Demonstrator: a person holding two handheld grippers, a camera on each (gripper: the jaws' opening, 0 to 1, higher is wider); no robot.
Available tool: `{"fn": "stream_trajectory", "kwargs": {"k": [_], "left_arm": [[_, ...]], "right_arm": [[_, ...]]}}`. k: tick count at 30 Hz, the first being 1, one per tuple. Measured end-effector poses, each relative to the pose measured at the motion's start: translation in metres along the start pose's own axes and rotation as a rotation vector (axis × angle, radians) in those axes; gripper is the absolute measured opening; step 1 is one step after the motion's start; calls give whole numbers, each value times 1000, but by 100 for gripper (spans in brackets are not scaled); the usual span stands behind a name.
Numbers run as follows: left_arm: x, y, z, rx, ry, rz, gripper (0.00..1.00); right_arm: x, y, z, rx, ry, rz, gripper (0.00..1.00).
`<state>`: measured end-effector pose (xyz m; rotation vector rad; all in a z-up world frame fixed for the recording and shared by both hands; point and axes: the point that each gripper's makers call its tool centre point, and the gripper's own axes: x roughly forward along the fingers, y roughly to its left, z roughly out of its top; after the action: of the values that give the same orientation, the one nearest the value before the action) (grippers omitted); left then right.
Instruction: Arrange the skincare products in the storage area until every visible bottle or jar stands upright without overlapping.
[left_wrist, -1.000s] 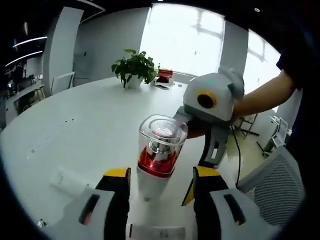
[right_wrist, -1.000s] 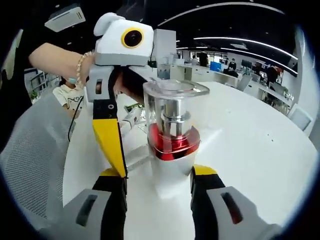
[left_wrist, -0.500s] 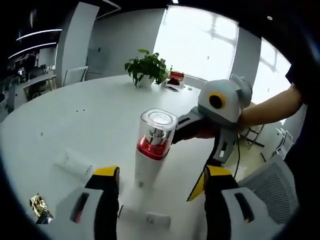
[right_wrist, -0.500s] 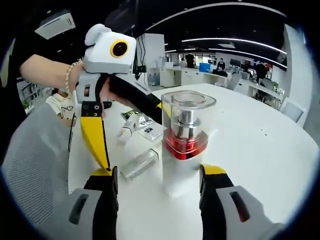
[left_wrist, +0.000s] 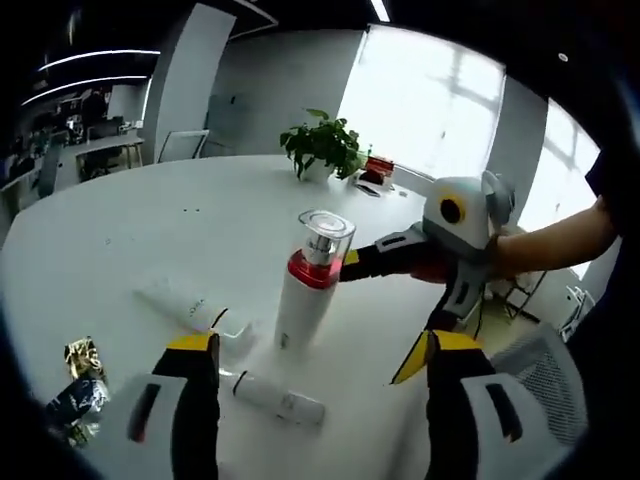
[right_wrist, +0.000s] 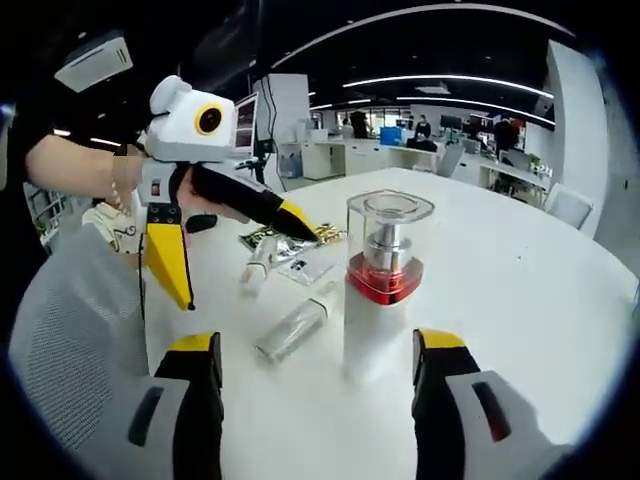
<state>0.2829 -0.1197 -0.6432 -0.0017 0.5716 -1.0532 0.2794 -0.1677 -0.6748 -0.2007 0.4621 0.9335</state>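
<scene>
Office, round white table (left_wrist: 150, 230), potted plant (left_wrist: 322, 145) at far edge by bright window. Pump bottle (left_wrist: 305, 297), red collar, clear cap, upright mid-table, untouched. Two tubes flat near it: one (left_wrist: 182, 305) left of base, one (left_wrist: 278, 398) nearer. Foil sachets (left_wrist: 75, 380) near left edge. Left gripper (left_wrist: 315, 350) jaws wide apart, empty, bottle beyond gap. Right gripper (right_wrist: 318, 345) likewise spread, empty, bottle (right_wrist: 380, 290) just ahead. Clear tube (right_wrist: 297, 328) lying left of bottle, white tube (right_wrist: 257, 268) and sachets (right_wrist: 300, 240) farther. Mesh chair (right_wrist: 70, 340) at left.
</scene>
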Motion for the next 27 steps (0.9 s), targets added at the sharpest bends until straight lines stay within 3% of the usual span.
{"fn": "stream_trajectory", "kwargs": {"k": [5,16,27], "left_arm": [[-14,1,-5,-16,-10,46,89],[-47,-3,-22,-62,-36,129,98],[-85,-6,-40,-119,-85,211,99]], "right_arm": [[-4,8,1,8,-9,-17,86],[-18,19,5,59,-51,-76,98],[-32,45,12,95,-81,-108,100]]}}
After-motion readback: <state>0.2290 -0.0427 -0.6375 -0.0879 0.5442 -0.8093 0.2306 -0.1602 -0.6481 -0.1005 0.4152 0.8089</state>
